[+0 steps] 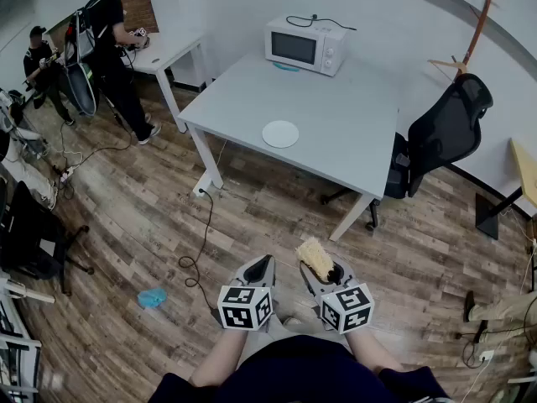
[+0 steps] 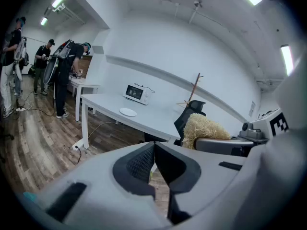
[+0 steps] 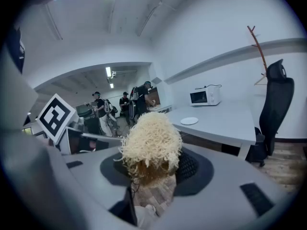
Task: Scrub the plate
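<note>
Near the long front edge of a plain white table (image 1: 352, 116), towards its left corner, sits the plate (image 1: 280, 133): round, white, smooth and shallow, well apart from both grippers. A boxy white microwave (image 1: 304, 44) stands at the table's back edge, its black cord curling along the top behind it. The left gripper (image 1: 262, 267) has its grey jaws pressed together with nothing between them; their inner faces are dark, ribbed rubber pads (image 2: 141, 162). The right gripper (image 1: 325, 269) pinches a scrubber (image 3: 151, 143), a shaggy oblong wad of pale straw-coloured fibres (coarse and tangled, darker and browner at the base where the jaws close on it) that sticks up past the jaw tips. Both grippers are held low in front of the person, over the floor (image 1: 403, 259), angled slightly downward toward the table. That floor is wood-look plank in mixed brown and grey tones, with a black cable (image 1: 197, 263) looping across it from the table's leg and a small crumpled blue cloth (image 1: 152, 297) lying to the left. A black mesh-backed office chair (image 1: 445, 133) stands at the table's right end, a thin wooden coat stand (image 1: 480, 19) against the white wall behind it. Several people stand at a second white desk (image 1: 172, 49) in the far left corner of the room.
</note>
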### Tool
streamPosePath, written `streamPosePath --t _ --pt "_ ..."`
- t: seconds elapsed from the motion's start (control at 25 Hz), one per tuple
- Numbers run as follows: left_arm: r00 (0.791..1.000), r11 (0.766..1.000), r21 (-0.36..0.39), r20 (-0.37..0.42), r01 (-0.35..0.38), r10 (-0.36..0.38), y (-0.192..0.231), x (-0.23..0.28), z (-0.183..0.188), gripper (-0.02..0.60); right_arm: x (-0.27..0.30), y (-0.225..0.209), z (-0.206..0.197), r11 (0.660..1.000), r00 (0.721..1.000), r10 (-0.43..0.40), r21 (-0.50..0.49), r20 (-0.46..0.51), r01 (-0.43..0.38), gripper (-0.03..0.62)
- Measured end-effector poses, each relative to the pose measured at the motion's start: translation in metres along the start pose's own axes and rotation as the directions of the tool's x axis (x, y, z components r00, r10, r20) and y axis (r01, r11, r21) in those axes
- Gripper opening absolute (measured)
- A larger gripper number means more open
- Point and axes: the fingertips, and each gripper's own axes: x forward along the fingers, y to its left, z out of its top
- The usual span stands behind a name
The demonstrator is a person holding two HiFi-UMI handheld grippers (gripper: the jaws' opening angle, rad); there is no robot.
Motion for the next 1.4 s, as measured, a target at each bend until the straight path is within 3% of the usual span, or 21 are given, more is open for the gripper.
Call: streamPosePath --t 0.68,1.0,1.4 --pt "1.000 0.999 0.021 -0.010 -0.027 0.027 -0.010 -0.006 -0.006 0.020 -0.021 -0.004 0.003 0.999 0.999 0.042 -0.032 0.028 -0.041 0.186" --pt "0.999 1.000 -0.018 -0.050 -0.013 0.012 -0.005 0.001 -0.022 0.018 -0.008 -0.002 -0.014 0.998 0.998 0.055 -0.039 -0.031 -0.056 0.186" --pt "0.999 1.000 -0.001 -0.030 0.024 -0.024 0.041 0.049 0.036 0.018 0.059 -0.020 0.029 0.999 1.000 0.017 -0.046 -0.021 -0.018 0.186"
